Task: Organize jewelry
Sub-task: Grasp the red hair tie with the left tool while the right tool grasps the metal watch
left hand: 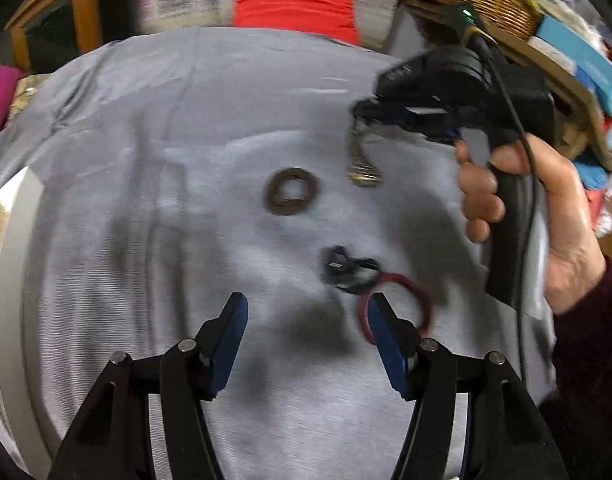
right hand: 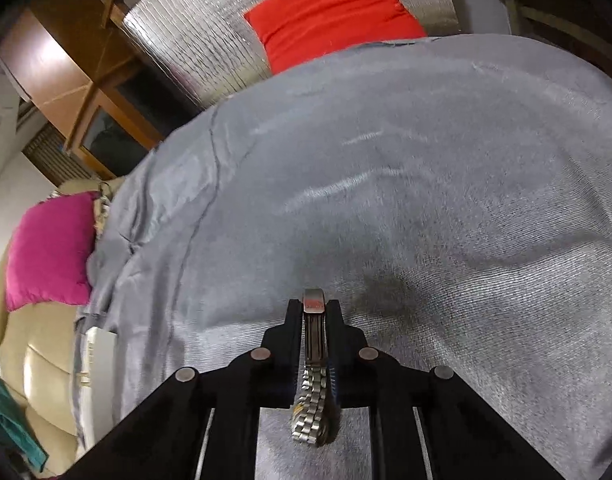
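Our right tongs [right hand: 315,308] pinch a silver metal link watch band [right hand: 315,392], lifted over the grey cloth [right hand: 426,200]. Our left tongs [left hand: 308,312] gape empty, near a red ring bangle [left hand: 420,300] and a brown ring [left hand: 292,191] farther off.

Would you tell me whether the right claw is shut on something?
Shut: the right claw pinches a metal watch band, which dangles clear of the grey cloth.
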`<state>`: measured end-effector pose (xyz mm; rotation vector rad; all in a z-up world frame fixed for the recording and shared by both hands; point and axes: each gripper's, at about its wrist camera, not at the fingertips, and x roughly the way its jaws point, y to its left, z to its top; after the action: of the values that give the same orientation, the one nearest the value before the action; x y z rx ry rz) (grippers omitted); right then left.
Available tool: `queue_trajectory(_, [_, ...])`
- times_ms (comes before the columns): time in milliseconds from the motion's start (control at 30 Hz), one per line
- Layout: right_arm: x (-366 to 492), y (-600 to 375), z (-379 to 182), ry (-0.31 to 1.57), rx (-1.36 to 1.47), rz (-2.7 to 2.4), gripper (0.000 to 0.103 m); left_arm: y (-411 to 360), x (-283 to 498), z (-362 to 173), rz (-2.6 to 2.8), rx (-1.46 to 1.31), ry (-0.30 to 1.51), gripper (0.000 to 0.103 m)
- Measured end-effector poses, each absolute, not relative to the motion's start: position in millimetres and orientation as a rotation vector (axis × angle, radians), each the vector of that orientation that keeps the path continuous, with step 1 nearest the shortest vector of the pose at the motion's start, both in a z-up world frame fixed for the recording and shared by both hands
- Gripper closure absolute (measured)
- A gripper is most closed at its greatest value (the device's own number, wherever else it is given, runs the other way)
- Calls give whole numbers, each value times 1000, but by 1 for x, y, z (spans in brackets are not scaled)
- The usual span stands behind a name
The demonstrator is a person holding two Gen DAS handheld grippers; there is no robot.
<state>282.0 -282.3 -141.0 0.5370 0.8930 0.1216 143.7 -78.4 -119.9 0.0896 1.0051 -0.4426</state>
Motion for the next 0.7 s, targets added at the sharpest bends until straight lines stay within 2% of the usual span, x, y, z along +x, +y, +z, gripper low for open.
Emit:
queue_trajectory(167, [274,-289,-137,884,545,133,90,-95,137,-126,-510,106,1025,41])
queue_trajectory(267, [271,-292,-137,880,551,135,90,-103,138,-131,-538,99,1048,56])
queue_trajectory(467, [268,-299,-135,871,572,143,90,-110,142,-138,-554,123,1051,60])
queue_trajectory(600, [270,-300,-138,880,581,142,90,-109,144,-140,-566,125,1044,90])
queue_trajectory(667, [270,-299,-139,883,581,142,90,-110,144,-140,-582,134,1043,97])
queue_trajectory(700, [271,-298,-139,883,581,143,90,-110,142,-140,-599,133,1045,97])
